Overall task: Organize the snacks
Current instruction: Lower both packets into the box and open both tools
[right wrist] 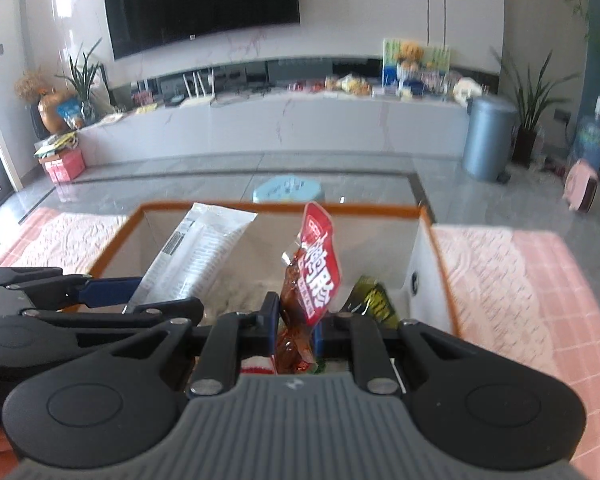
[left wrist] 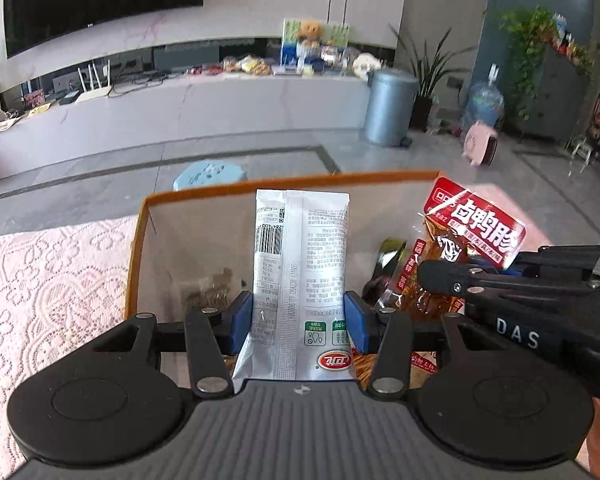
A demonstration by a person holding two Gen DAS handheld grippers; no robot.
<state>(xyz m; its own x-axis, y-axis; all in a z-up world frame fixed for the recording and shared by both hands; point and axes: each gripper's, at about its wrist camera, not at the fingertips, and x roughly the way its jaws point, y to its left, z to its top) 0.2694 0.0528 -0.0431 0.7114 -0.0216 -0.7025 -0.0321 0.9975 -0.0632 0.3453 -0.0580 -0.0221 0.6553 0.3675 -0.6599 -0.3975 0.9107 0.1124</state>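
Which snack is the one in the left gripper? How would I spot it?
Find the orange-rimmed box on the pink lace cloth. Above it two grippers each hold a packet; the left gripper pinches a white packet standing upright. It is white with a barcode and small print, unlike the red packet of brown snack beside it in the right gripper.

**Two snack packs held over the bin**

A white snack packet [left wrist: 302,276] is held upright, printed back showing, above the orange-rimmed storage box [left wrist: 140,240]. A red-labelled pouch [right wrist: 314,276] is pinched beside it, tilted. A dark green-yellow packet [right wrist: 374,300] is seen lying inside.
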